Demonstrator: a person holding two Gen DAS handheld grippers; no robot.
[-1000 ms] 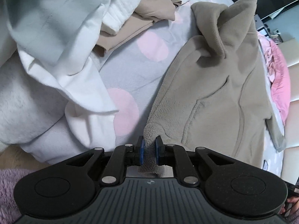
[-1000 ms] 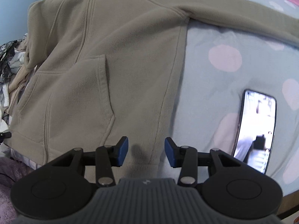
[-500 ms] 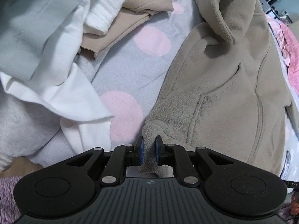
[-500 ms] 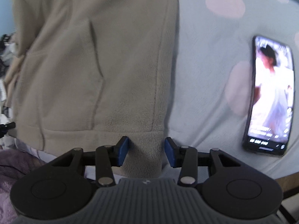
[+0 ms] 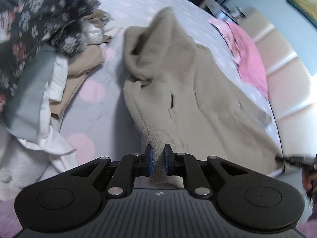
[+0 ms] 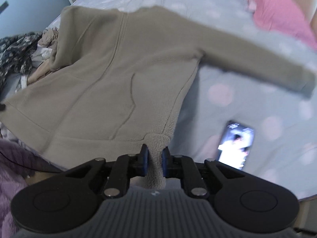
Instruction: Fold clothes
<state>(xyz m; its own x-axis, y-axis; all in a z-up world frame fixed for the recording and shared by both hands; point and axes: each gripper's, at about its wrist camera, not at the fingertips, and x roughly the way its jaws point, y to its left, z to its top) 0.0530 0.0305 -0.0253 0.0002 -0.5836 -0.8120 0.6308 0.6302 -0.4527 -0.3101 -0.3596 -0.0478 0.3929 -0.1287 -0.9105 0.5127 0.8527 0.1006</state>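
A beige fleece hoodie point(image 5: 190, 91) lies across the polka-dot bed sheet point(image 5: 95, 107), its bottom hem lifted off the bed. My left gripper point(image 5: 157, 160) is shut on one hem corner, with fleece pinched between the blue pads. In the right wrist view the same hoodie point(image 6: 122, 75) hangs from the other hem corner. My right gripper point(image 6: 154, 161) has its jaws closing and its pads press on that fleece. One sleeve point(image 6: 257, 67) stretches out to the right over the sheet.
A pile of clothes point(image 5: 39, 45) in floral, grey, white and tan sits left of the hoodie. A lit phone point(image 6: 236, 144) lies on the sheet near the right gripper. A pink garment point(image 5: 249, 57) is at the far side, by a cream headboard point(image 5: 287, 91).
Both grippers have risen, lifting the hoodie's hem off the bed. The right jaws, open around the hem before, have closed onto it. The left grip is unchanged.
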